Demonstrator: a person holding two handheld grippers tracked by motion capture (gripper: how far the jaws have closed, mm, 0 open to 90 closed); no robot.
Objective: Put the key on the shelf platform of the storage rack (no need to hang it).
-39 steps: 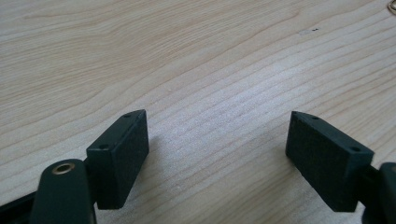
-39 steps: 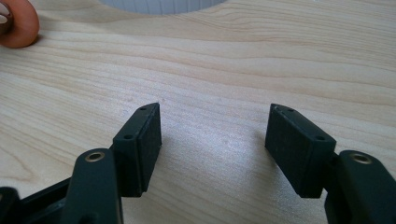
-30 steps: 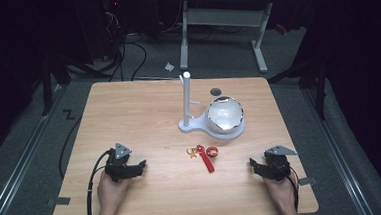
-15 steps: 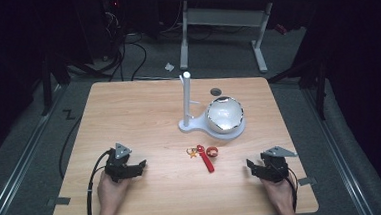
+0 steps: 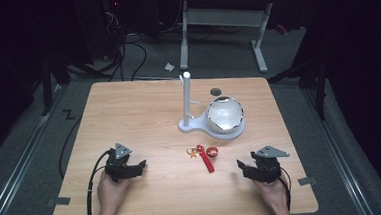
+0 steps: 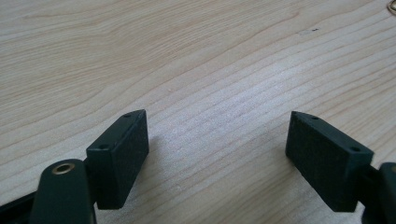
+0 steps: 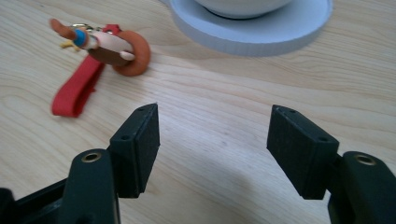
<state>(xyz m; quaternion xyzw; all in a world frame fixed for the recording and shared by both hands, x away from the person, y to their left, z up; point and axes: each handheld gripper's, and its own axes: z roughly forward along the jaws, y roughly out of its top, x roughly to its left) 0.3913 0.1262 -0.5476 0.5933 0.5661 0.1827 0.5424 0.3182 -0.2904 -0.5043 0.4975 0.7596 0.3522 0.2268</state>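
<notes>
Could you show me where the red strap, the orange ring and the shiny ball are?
red strap (image 7: 74,91), right gripper view, middle of the band.
orange ring (image 7: 138,55), right gripper view, its right-hand rim.
shiny ball (image 5: 224,114), high view, centre of its dome.

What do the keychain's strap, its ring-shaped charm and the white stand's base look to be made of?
The red strap looks like woven fabric or soft rubber: flat, matte and limp on the tabletop. The orange ring charm seems to be moulded rubber or soft plastic, smooth with a dull sheen. The white stand base looks like matte hard plastic, even in colour with a crisp edge.
</notes>
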